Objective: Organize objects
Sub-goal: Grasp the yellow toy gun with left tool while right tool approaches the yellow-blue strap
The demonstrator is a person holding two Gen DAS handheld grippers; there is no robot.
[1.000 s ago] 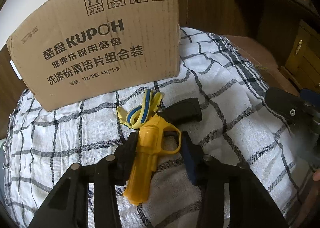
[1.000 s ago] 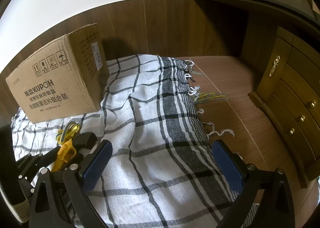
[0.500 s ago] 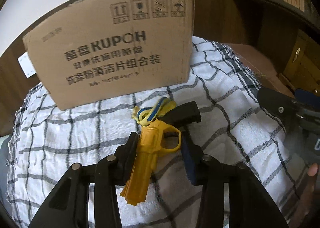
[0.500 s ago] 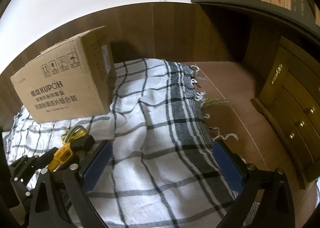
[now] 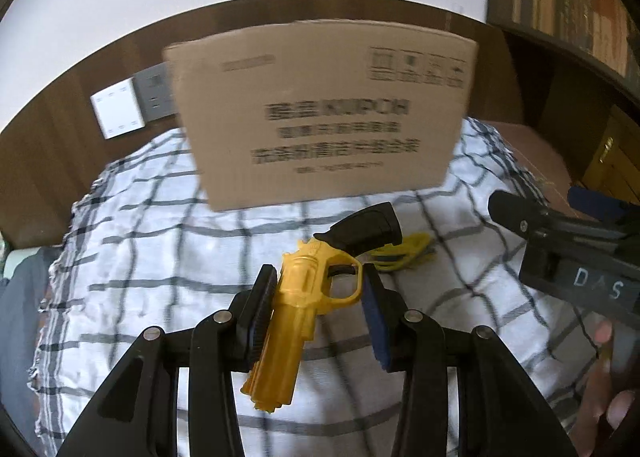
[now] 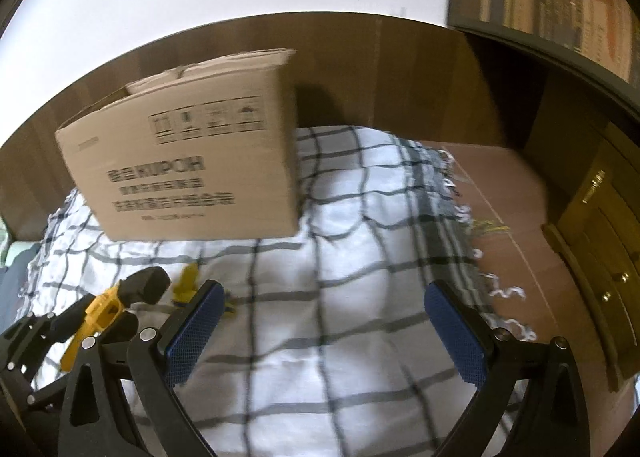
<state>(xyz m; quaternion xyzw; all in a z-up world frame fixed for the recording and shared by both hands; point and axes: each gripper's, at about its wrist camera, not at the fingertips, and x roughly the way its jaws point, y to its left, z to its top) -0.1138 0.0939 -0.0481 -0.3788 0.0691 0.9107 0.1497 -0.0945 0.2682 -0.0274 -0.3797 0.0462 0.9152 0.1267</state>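
2 pads of the left hand-held gripper (image 5: 318,297) pinch the yellow toy gun (image 5: 304,309), barrel pointing near; cardboard box (image 5: 320,113) stands far ahead; right hand-held gripper (image 6: 320,329) spread, empty.

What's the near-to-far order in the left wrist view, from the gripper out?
Left gripper → toy gun held in it → yellow band on the cloth → cardboard box → wood panel.
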